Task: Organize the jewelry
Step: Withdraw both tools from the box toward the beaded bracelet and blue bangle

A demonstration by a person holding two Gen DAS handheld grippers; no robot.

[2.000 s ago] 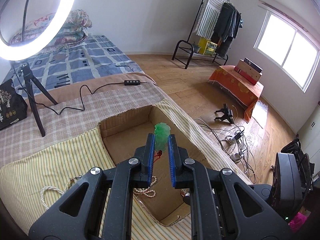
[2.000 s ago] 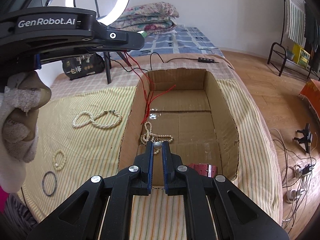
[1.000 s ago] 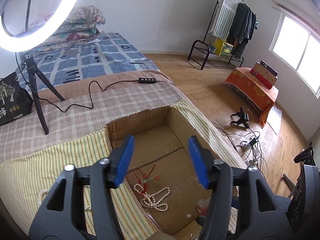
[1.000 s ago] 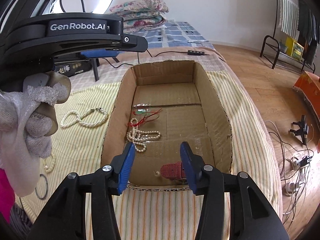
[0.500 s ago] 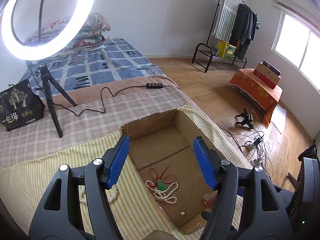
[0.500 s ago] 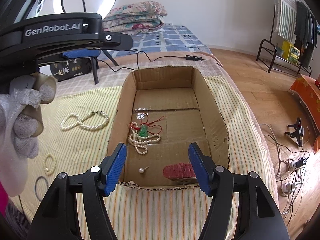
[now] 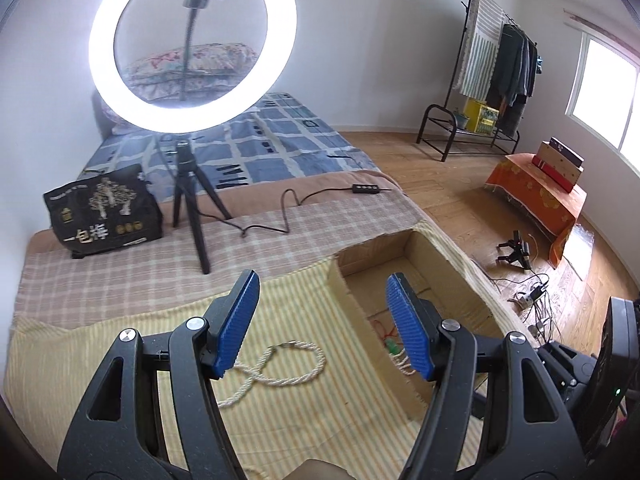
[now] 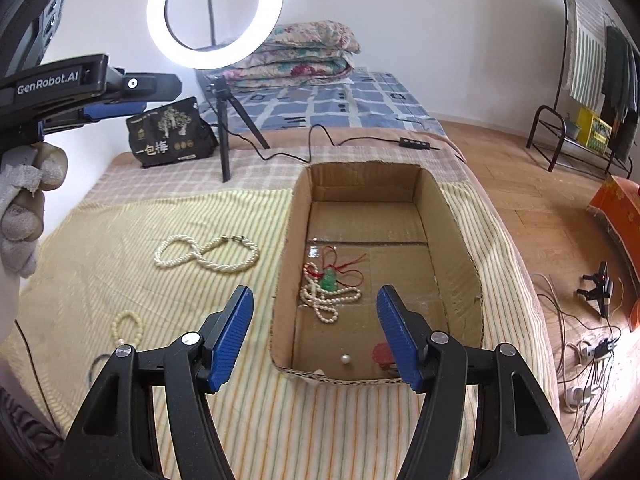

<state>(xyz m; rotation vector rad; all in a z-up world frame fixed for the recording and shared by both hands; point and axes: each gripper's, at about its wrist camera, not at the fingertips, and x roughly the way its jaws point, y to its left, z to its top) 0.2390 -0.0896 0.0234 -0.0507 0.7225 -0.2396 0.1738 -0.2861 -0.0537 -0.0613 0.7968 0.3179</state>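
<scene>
Two pearl necklaces [image 8: 208, 254], one box [image 8: 460, 240], two bracelets [image 8: 127, 326].

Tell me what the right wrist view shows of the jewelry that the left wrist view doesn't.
Only the right wrist view: the box floor in full, with a loose pearl, a red piece, and, on the cloth, a small pearl bracelet and a dark ring. It also shows the left gripper from the side.

Only the left wrist view: nothing more of the jewelry; its right finger hides much of the box floor.

Both: the twisted pearl necklace on the cloth, and the green pendant on pearls inside the box.
</scene>
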